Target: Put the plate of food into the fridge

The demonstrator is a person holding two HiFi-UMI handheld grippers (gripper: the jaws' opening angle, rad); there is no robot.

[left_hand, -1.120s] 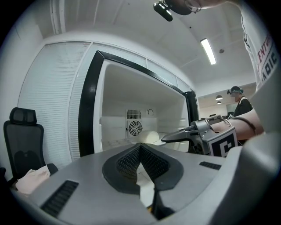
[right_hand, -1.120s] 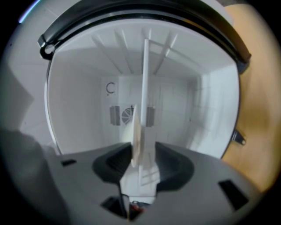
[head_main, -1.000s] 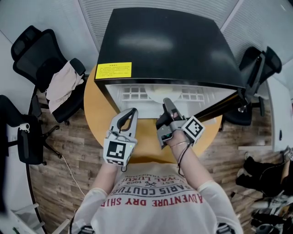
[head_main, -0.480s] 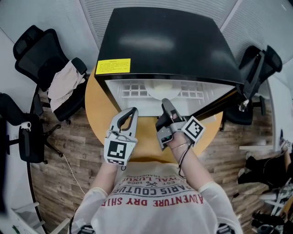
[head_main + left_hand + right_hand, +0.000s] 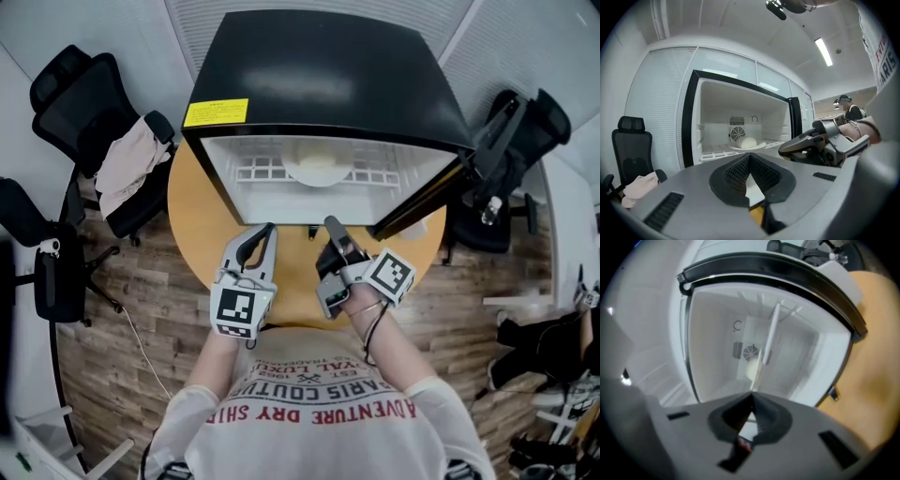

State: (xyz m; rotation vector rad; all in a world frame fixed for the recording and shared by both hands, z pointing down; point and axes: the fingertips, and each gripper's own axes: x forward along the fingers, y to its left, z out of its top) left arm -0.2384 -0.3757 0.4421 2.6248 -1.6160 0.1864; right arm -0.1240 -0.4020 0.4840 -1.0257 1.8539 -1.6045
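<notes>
The black fridge (image 5: 319,75) stands open on the round wooden table (image 5: 197,234). Inside, a white plate (image 5: 317,171) with a pale bun (image 5: 314,156) rests on the wire shelf. The left gripper view shows that plate (image 5: 747,146) and bun (image 5: 749,142) in front of the rear fan. My left gripper (image 5: 262,232) hovers over the table just outside the opening, shut and empty; its tips (image 5: 749,156) meet. My right gripper (image 5: 329,228) sits beside it, also shut on nothing, with its tips (image 5: 751,395) pointed into the cavity.
The fridge door (image 5: 422,192) hangs open to the right. A black chair (image 5: 66,94) draped with a pale cloth (image 5: 127,164) stands at the left, and another black chair (image 5: 516,141) stands at the right. Wood floor surrounds the table.
Both grippers have drawn back out of the fridge opening toward me. The plate has stayed on the shelf.
</notes>
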